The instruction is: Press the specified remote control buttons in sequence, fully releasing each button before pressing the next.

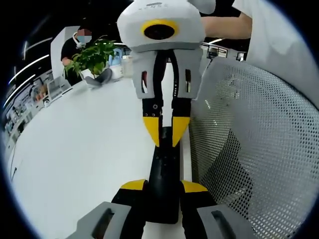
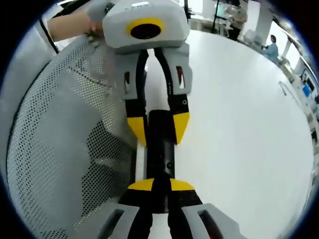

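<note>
Holding the remote [image 1: 163,179], which lies on the table [image 1: 75,149] beside the mesh chair [image 1: 254,149], clamped at one end by the left gripper [image 1: 163,191] and seemingly at the other by the right gripper [image 2: 160,191], calls for steady, level grips so its buttons stay reachable.

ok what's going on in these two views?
A person is working a black remote control with two handheld tongs over a white table, beside a perforated mesh chair back. The left tongs clamp one end of the remote; the right tongs close around the other end, each seen facing the other. A potted plant sits far back on the table. Which button is being pressed can't be made out.
</note>
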`<state>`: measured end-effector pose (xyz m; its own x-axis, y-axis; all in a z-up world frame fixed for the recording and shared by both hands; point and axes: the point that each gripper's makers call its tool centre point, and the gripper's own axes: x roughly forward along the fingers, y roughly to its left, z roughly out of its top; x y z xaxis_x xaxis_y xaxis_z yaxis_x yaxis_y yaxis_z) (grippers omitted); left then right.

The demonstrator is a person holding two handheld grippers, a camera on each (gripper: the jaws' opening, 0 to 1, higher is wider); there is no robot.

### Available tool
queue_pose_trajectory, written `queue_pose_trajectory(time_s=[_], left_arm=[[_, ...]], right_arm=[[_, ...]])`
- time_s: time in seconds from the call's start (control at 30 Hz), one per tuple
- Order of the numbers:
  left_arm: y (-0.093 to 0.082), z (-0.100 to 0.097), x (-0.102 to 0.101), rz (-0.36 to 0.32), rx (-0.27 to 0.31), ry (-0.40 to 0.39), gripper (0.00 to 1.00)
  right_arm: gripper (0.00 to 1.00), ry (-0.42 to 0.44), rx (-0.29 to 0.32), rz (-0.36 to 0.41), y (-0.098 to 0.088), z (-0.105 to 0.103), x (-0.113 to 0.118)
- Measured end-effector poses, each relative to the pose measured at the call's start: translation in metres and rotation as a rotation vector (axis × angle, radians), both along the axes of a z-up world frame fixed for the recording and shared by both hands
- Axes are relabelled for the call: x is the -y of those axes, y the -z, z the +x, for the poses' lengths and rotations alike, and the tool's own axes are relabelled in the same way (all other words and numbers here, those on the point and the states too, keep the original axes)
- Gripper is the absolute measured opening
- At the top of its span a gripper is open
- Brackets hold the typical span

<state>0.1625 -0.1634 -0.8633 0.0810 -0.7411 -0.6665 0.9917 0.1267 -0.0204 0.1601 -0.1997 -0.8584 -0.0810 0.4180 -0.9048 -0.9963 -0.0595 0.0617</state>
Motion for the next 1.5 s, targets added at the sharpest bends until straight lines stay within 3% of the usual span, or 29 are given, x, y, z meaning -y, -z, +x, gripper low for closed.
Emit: queue_pose_trajectory(time_s=[0.2,0.43,0.57,0.77,0.93,1.03,1.37,1.5], left_arm=[[0.0,-0.0001,0.0,0.001,0.001,0.0,0.25],[0.0,-0.0003,0.0001,0.002,0.0,-0.001,0.25],[0.0002,0.0,0.0003,0.003,0.0,0.0,0.25],[0.0002,0.0001,0.0006,0.003,0.0,0.0,0.25],[0.0,0.0,0.0006,0.003,0.001,0.001,0.25],[0.0,0.0001,0.0005,0.004,0.001,0.001,0.25],[0.0004,0.0003,0.0006,0.005,0.003,0.004,0.25],[0.0003,0.0005,0.0005,0.006,0.003,0.006,0.25]], right_arm=[[0.06,0.024,0.078,0.16,-0.0029,-0.0006,-0.0002],[0.06,0.061,0.085,0.213,-0.0028,-0.0006,0.0001],[0.05,0.019,0.103,0.221,-0.0028,-0.0028,-0.0029],[0.04,0.011,0.088,0.186,-0.0031,-0.0005,-0.0039],[0.04,-0.072,0.109,0.119,-0.0018,-0.0028,-0.0048],[0.04,-0.019,0.054,0.062,-0.0011,-0.0017,-0.0039],[0.04,-0.029,0.017,-0.1,0.0011,0.0001,-0.0059],[0.04,-0.022,0.021,-0.132,0.0021,0.0003,-0.006]])
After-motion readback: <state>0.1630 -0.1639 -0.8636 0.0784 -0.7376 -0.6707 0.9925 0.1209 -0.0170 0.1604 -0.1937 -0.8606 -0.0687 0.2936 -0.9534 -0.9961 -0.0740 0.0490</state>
